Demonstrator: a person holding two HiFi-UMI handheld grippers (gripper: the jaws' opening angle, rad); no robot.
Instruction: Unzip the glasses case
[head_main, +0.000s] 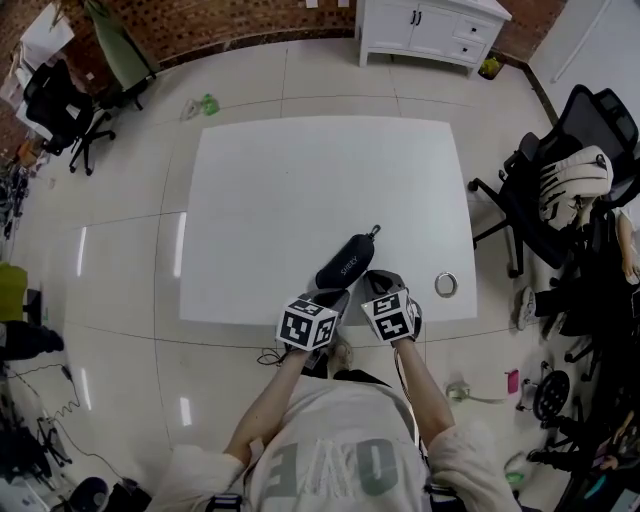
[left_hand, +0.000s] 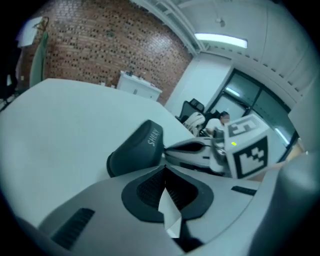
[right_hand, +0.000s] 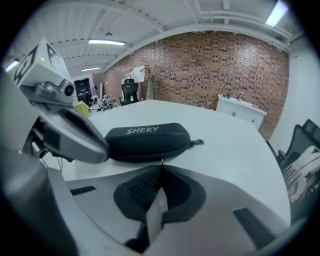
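A black zipped glasses case (head_main: 345, 262) with white "SHERY" lettering lies on the white table (head_main: 270, 200) near its front edge. Its zipper pull (head_main: 374, 232) sticks out at the far end. My left gripper (head_main: 334, 296) is shut and empty, its tip at the case's near end (left_hand: 135, 150). My right gripper (head_main: 376, 280) is also shut with nothing in it, just right of the case. In the right gripper view the case (right_hand: 147, 140) lies broadside just past the closed jaws (right_hand: 161, 162), with the pull (right_hand: 196, 143) at its right end. The left gripper (right_hand: 70, 132) shows on the left there.
A small metal ring (head_main: 446, 285) lies on the table to the right of the grippers. Office chairs (head_main: 560, 190) stand beyond the table's right side, and a white cabinet (head_main: 430, 30) stands at the back wall.
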